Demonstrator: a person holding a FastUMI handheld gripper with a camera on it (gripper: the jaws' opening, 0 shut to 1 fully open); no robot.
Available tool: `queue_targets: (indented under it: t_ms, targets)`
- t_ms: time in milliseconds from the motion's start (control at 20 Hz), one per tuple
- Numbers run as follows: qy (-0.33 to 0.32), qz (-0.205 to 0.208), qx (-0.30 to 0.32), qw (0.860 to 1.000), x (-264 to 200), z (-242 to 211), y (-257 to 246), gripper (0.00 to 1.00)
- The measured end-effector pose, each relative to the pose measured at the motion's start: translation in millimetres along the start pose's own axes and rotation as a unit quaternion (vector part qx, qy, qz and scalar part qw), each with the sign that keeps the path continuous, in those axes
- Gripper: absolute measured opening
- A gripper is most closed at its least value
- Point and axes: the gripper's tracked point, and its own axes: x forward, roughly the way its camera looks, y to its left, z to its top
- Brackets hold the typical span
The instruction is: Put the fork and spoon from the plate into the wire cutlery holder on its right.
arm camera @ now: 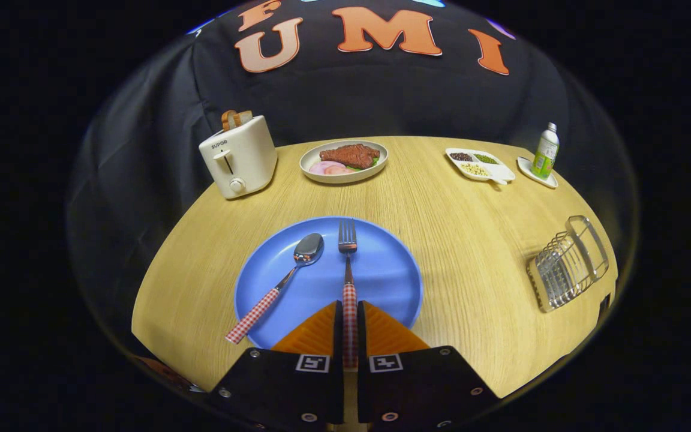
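checked red-and-white handle of the fork [348, 282] runs straight between the two fingers of the gripper [349, 315], which are drawn in close on either side of it and pinch it. the tines point to 12 o'clock over the blue plate [387, 270]. the spoon [279, 285] lies on the same plate at 10 o'clock from the fingertips, bowl up toward 1 o'clock, its checked handle reaching past the rim toward 7 o'clock. the wire cutlery holder [567, 264] sits at 3 o'clock, well apart from the plate, on the wooden surface [471, 240]. beyond the plate at 12 o'clock is a dish of meat [344, 160]; a toaster [239, 157] with bread stands at 11 o'clock, a divided tray [478, 165] and a bottle [545, 151] at 1 o'clock.
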Motion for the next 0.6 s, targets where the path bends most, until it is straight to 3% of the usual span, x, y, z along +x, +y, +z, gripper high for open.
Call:
queue_targets:
  t_ms: [250, 600]
  targets:
    - [-0.020, -0.023, 0.002, 1.000, -43, 28, -44, 0.10]
    - [-0.006, -0.106, 0.014, 0.994, -104, 34, -161, 0.10]
